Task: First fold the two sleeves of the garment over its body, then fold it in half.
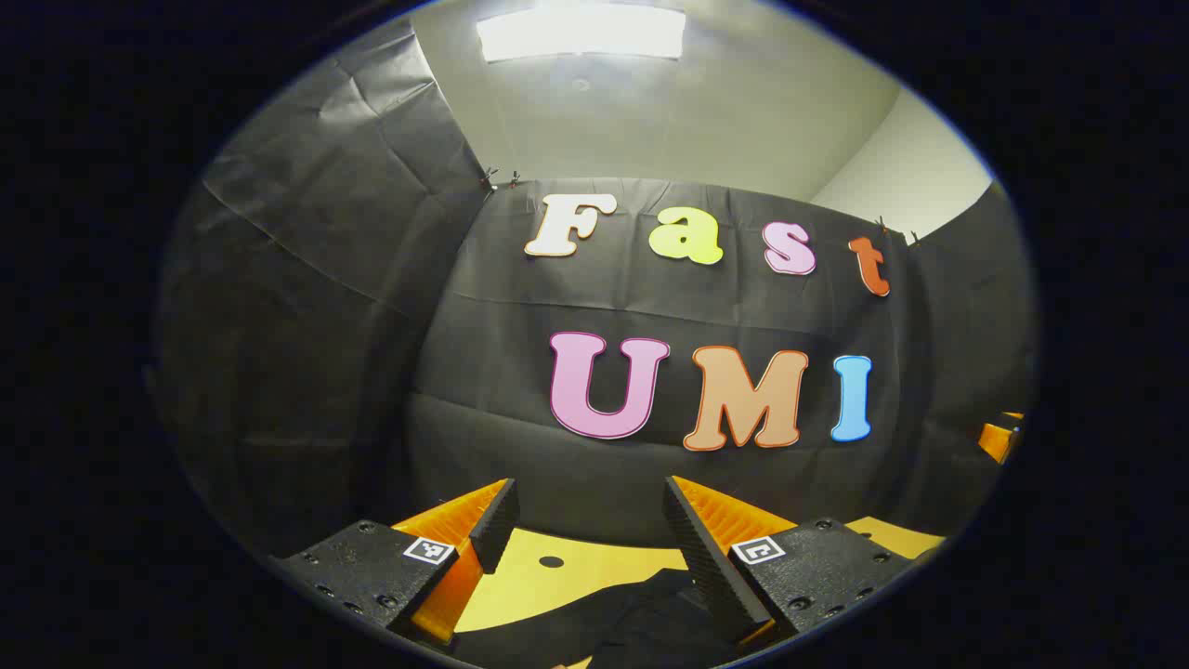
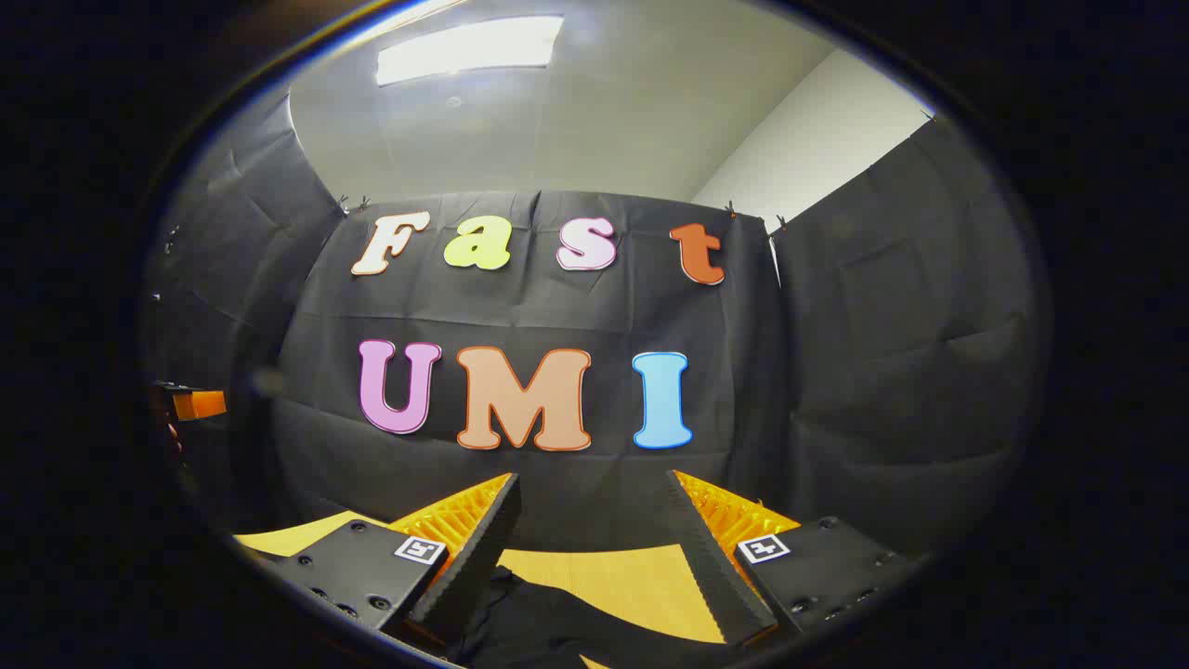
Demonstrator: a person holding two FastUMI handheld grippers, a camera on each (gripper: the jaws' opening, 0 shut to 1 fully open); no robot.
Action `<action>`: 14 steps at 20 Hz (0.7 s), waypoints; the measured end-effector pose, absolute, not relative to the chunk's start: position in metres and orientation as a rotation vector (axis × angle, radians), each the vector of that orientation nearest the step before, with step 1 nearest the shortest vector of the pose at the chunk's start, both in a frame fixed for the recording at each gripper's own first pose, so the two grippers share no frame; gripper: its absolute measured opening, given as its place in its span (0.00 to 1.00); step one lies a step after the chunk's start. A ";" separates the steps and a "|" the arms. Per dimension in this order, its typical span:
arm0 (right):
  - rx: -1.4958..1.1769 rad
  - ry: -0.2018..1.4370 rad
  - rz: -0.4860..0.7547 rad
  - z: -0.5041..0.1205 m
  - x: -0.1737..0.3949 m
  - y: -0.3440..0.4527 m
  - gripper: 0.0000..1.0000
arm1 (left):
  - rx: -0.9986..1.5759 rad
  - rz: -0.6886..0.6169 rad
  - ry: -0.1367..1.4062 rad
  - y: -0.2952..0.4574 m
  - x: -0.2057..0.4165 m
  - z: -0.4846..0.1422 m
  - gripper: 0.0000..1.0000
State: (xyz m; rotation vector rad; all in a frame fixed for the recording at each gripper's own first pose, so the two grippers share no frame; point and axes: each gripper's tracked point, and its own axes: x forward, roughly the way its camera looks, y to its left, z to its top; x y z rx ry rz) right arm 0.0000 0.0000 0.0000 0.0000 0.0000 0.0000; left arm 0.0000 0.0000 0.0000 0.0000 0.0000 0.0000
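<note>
A black garment (image 1: 622,618) lies on the yellow table (image 1: 539,581), and just its far edge shows low in the left gripper view. My left gripper (image 1: 591,494) is open above it, fingers spread wide with nothing between them. In the right gripper view the same black garment (image 2: 548,618) lies below my right gripper (image 2: 593,488), which is also open and holds nothing. Both grippers point toward the booth's back wall, raised above the cloth. The sleeves are hidden below the views.
The yellow table (image 2: 632,581) ends at the black cloth wall. A small dark hole (image 1: 551,561) marks the tabletop. The other gripper's edge (image 1: 999,437) shows far right in the left view, and likewise the other gripper (image 2: 190,404) far left in the right view.
</note>
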 end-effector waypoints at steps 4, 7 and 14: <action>0.010 -0.032 -0.028 0.021 -0.012 -0.023 0.96 | -0.033 -0.052 -0.015 -0.028 0.009 0.001 0.92; 0.000 -0.040 -0.077 0.015 -0.027 -0.039 0.99 | -0.056 -0.084 -0.006 -0.043 0.010 -0.008 0.91; -0.043 -0.008 -0.089 0.010 -0.026 -0.048 1.00 | -0.084 -0.043 0.032 -0.035 0.011 -0.027 0.91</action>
